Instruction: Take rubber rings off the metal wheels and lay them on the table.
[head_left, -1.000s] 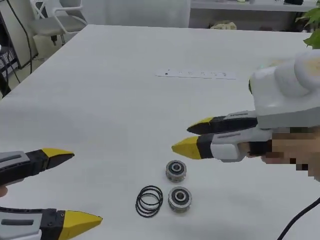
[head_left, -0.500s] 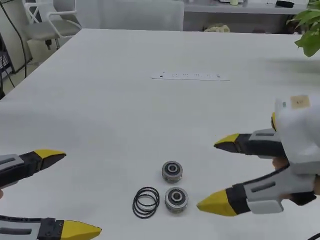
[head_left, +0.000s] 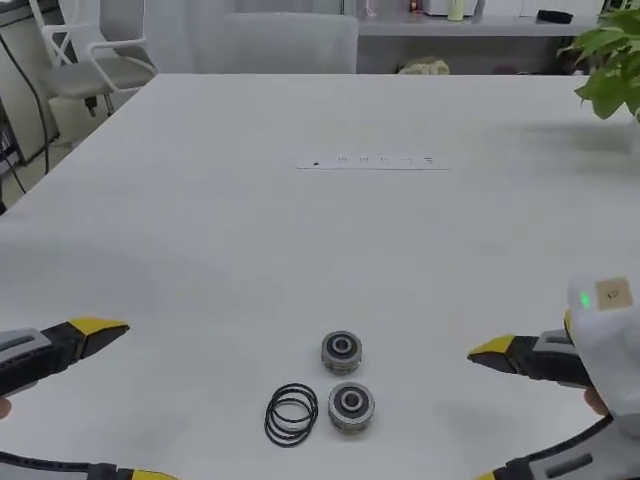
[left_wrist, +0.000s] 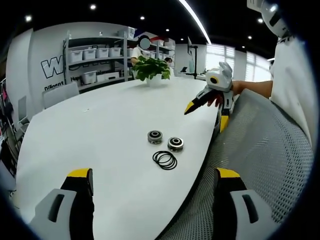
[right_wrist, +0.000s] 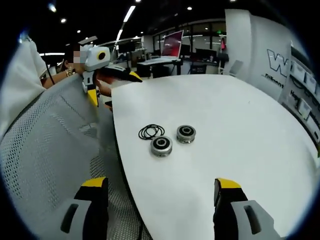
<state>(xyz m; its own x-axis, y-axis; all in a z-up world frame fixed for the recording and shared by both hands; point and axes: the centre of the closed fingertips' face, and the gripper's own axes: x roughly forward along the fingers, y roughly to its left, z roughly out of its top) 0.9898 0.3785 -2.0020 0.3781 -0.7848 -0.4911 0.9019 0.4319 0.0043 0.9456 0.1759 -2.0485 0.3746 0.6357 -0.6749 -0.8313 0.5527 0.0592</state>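
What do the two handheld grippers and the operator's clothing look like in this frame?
The left gripper and right gripper match: each has two tapered, pointed jaws, yellow at the ends, black behind that, then light grey bodies. The person wears a white garment.

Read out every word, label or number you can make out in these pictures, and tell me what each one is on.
"W": large letter on the back wall, the rest cut off.
Smaller lettering beneath it: too blurred to read.
Marks on the strip on the table: too small to read.
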